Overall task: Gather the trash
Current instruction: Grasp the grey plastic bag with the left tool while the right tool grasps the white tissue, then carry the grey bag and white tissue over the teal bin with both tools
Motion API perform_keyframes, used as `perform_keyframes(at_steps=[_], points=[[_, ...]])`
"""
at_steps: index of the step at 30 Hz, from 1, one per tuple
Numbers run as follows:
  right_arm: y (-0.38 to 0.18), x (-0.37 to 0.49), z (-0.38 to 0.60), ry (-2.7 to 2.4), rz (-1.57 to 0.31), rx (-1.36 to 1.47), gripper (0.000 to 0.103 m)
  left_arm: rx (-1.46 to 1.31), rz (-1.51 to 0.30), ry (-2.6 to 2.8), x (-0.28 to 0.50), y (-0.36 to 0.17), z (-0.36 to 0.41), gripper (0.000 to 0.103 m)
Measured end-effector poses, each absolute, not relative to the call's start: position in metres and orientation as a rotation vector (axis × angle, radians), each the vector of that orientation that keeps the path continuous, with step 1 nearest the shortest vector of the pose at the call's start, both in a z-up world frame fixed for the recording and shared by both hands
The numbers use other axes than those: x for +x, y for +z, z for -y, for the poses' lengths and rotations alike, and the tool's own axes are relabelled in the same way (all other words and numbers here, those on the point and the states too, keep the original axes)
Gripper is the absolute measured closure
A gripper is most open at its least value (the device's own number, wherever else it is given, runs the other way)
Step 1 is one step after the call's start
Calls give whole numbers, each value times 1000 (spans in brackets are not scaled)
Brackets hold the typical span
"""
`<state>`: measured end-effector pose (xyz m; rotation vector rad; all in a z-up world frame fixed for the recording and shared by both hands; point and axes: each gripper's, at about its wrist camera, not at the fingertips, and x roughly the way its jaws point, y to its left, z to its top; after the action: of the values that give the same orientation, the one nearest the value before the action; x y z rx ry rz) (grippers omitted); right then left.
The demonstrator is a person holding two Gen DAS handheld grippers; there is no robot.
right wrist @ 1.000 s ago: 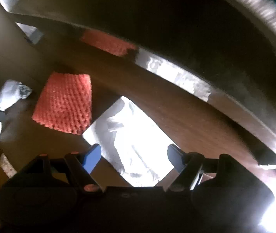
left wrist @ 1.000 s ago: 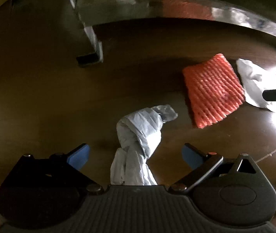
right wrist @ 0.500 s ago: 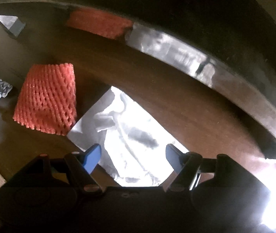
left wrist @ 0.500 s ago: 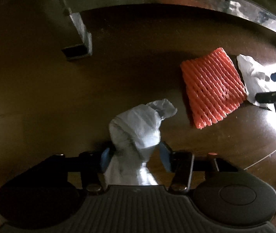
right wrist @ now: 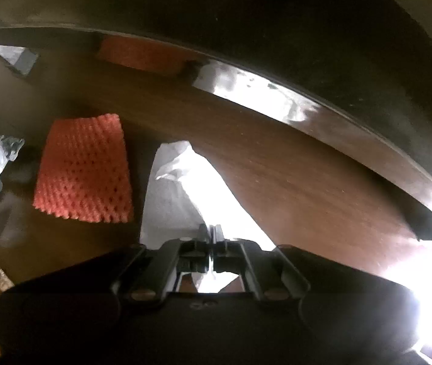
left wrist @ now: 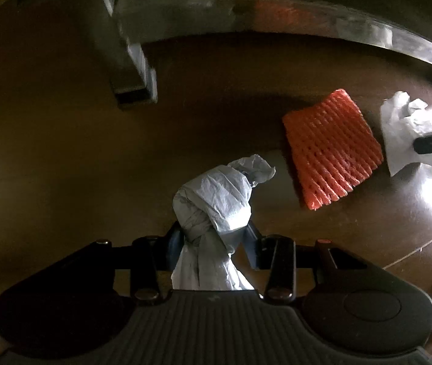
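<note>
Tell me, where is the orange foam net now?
The orange foam net lies flat on the brown floor, between the twisted grey tissue and the white paper, untouched.

Dim, right-side glare, fisheye-warped edges

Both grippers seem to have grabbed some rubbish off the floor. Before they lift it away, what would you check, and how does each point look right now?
1. Left gripper around the twisted grey tissue wad: ok, the wad sits between its fingers and the jaws are closing on it.
2. Right gripper shut on the white paper sheet: ok, the sheet is pinched at its near edge.
3. Grip deep enough to survive a lift: cannot tell, glare washes out the paper at the right gripper.
4. Orange foam net free of both grippers: ok, it lies flat between them, untouched.
5. Metal frame clear of both loads: ok.
6. A bin to drop into: cannot tell, none in view.
</note>
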<state>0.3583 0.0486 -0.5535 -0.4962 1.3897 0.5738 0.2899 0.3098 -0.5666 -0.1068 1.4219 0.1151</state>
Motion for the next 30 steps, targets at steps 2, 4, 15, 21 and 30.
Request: perform_keyframes(at_steps=[2, 4, 15, 21, 30], points=[[-538, 350, -43, 583, -1383, -480, 102, -91, -1410, 83, 289, -556, -304, 63], [-521, 341, -38, 592, -1373, -465, 102, -76, -1394, 53, 288, -541, -299, 63], [-365, 316, 0, 570, -1252, -310, 102, 23, -1249, -151, 292, -399, -264, 63], [-261, 298, 38, 541, -1124, -196, 102, 84, -1095, -222, 293, -287, -223, 63], [-129, 241, 97, 502, -936, -104, 102, 114, -929, -229, 257, -143, -158, 63]])
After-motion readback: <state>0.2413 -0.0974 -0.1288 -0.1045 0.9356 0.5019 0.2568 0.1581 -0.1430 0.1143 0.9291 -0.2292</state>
